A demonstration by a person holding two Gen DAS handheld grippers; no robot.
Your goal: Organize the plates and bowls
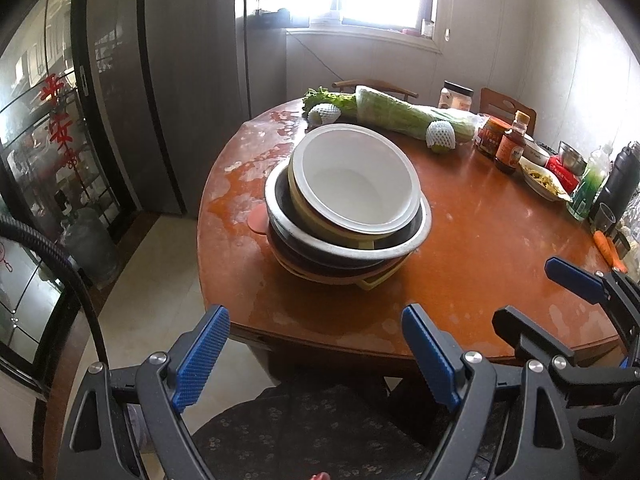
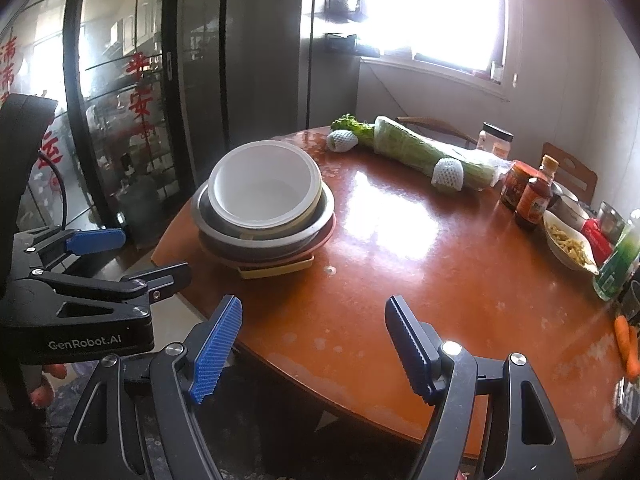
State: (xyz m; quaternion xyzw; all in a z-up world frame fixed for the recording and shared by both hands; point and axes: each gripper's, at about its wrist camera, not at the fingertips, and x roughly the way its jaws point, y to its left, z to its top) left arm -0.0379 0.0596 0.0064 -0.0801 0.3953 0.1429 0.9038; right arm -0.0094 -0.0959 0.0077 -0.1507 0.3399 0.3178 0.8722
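Nearest the cameras, both blue-padded black grippers hang wide open and empty over the table's front edge.
Left gripper (image 1: pixel 316 356) sits just beside right gripper (image 2: pixel 314 350); ahead stands the nested stack on the round orange-brown wooden table (image 1: pixel 480 240): white round bowl (image 1: pixel 356 178) atop a steel basin (image 1: pixel 416 232). The stack lies straight ahead of the left gripper, likely nearer.

White bowl (image 1: pixel 357 178) atop a nested stack (image 1: pixel 344 236) (metal basin, pink and yellow plates beneath) on the round table (image 1: pixel 480 248)
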